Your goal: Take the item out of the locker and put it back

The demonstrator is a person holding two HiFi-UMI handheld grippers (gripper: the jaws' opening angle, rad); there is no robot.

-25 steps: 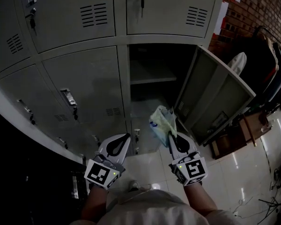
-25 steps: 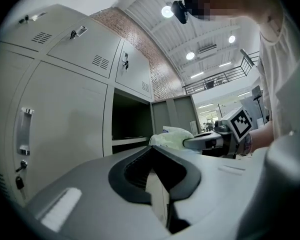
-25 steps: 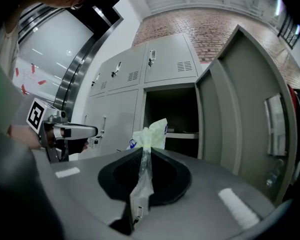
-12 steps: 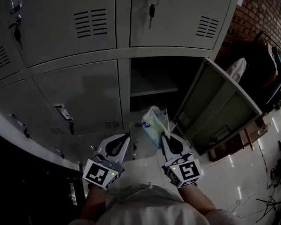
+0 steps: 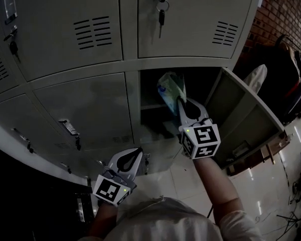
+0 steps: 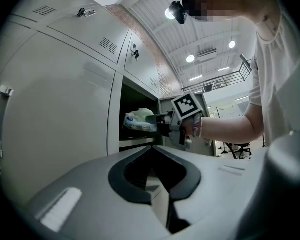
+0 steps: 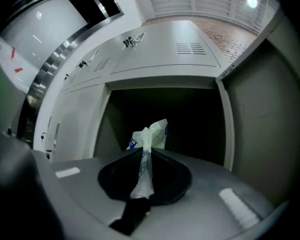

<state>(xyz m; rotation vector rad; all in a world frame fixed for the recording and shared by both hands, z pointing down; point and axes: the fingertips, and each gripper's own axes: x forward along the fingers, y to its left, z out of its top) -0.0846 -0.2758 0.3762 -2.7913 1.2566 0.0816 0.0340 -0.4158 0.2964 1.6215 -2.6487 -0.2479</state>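
A green-and-white plastic packet [image 5: 169, 87] hangs at the mouth of the open locker compartment [image 5: 203, 82], above its inner shelf [image 5: 151, 106]. My right gripper [image 5: 181, 101] is shut on the packet's crimped edge, raised at arm's length. In the right gripper view the packet [image 7: 151, 133] sticks up from the pinched jaws [image 7: 143, 152], with the dark compartment [image 7: 190, 119] straight ahead. My left gripper [image 5: 136, 153] hangs low near my body, shut, with nothing in it. The left gripper view shows its own jaws [image 6: 152, 148] closed, and beyond them the packet [image 6: 139, 120] at the opening.
The compartment's door [image 5: 246, 114] stands swung open to the right. Closed grey locker doors surround it, one above with keys [image 5: 161, 8] in its lock. A brick wall and hanging clothes [image 5: 291, 69] stand at far right, above a glossy tiled floor [image 5: 263, 185].
My right gripper has risen with the packet from in front of the lower doors up to the open compartment's mouth. The left gripper has stayed low.
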